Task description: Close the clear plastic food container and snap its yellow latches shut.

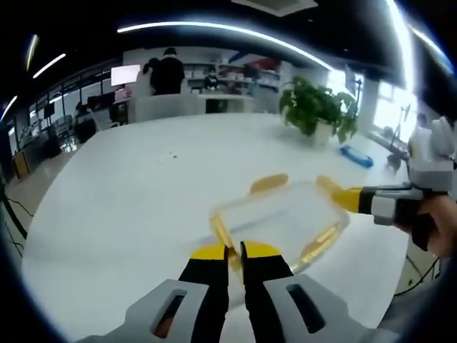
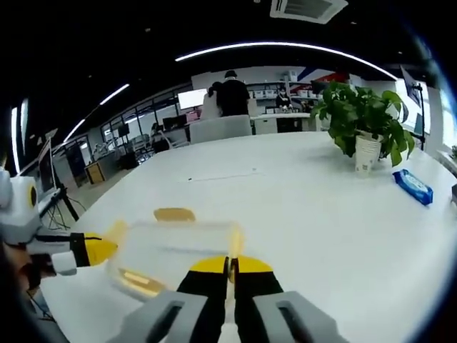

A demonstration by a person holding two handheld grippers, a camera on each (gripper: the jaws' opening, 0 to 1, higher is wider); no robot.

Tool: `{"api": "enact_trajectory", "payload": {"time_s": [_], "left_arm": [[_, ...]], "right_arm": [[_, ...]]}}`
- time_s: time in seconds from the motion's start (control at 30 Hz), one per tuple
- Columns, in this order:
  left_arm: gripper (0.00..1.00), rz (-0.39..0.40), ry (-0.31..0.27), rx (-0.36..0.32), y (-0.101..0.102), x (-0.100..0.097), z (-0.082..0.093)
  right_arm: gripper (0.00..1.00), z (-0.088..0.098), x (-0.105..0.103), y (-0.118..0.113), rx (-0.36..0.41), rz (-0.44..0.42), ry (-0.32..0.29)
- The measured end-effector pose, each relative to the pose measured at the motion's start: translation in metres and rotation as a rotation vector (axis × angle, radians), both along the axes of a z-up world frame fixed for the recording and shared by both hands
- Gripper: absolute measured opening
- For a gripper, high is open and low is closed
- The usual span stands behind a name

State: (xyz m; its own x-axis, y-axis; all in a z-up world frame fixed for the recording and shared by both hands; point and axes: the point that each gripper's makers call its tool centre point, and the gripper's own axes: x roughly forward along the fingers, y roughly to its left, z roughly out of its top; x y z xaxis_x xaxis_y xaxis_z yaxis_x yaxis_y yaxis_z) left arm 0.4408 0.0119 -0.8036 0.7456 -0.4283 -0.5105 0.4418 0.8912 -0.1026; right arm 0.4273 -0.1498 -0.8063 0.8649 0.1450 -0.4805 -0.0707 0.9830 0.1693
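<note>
While you hold both tools at the clear plastic food container [image 1: 282, 225], it sits on the white table [image 1: 128, 207], just ahead of your left gripper [image 1: 235, 251] in the left gripper view. That gripper's yellow-tipped jaws are pressed nearly together at 6 o'clock, right at the container's near edge, where a yellow latch [image 1: 221, 230] runs along the side; you cannot tell from this view whether they pinch that latch or merely touch it. Another yellow latch [image 1: 268, 183] sticks out at the container's far side, toward 12 o'clock, and a third [image 1: 319, 243] lies along its edge at about 4 o'clock. Your right gripper [image 1: 335, 194] comes in from 3 o'clock, its yellow tip touching the container's right corner.

In the right gripper view, your right gripper [image 2: 230, 266] has its jaws pressed together at 6 o'clock, against the container's [image 2: 175, 250] near right edge. A yellow latch [image 2: 174, 214] stands out at the far side, and another [image 2: 141, 280] shows at the lower left edge. Your left gripper [image 2: 107, 246] reaches in from 9 o'clock and meets the container's left end.

Farther across the table [image 2: 300, 207], a potted plant [image 2: 364, 136] stands at about 2 o'clock, with a blue packet [image 2: 413, 186] near it toward 3 o'clock. Beyond the table, a person in dark clothes [image 2: 232, 93] stands at a counter at 12 o'clock.
</note>
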Motion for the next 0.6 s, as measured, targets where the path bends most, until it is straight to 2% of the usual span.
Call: {"api": "enact_trajectory", "payload": {"time_s": [0.23, 0.27, 0.33, 0.43, 0.5, 0.6], "left_arm": [[0.03, -0.001, -0.001, -0.001, -0.0001, -0.0001, 0.0002], [0.03, 0.009, 0.02, -0.026, 0.0003, 0.0003, 0.0002], [0.04, 0.011, 0.035, -0.046, 0.0014, 0.0016, 0.0005], [0.05, 0.003, 0.033, -0.043, 0.0001, 0.0001, 0.0005], [0.05, 0.003, 0.032, -0.04, 0.0002, -0.0007, 0.0009], [0.14, 0.022, 0.036, -0.042, 0.0037, -0.0018, 0.0006]], "right_arm": [[0.0, -0.0003, 0.0013, 0.0009, 0.012, -0.005, -0.003], [0.0, 0.0003, 0.0015, 0.0006, 0.027, -0.008, 0.0], [0.0, 0.0003, 0.0018, 0.0013, 0.008, 0.008, 0.01], [0.0, -0.0003, 0.0022, -0.0014, 0.05, -0.016, 0.009], [0.0, -0.0002, 0.0021, -0.0036, 0.052, -0.018, 0.012], [0.01, -0.0001, 0.0014, -0.0066, 0.081, -0.032, 0.019]]}}
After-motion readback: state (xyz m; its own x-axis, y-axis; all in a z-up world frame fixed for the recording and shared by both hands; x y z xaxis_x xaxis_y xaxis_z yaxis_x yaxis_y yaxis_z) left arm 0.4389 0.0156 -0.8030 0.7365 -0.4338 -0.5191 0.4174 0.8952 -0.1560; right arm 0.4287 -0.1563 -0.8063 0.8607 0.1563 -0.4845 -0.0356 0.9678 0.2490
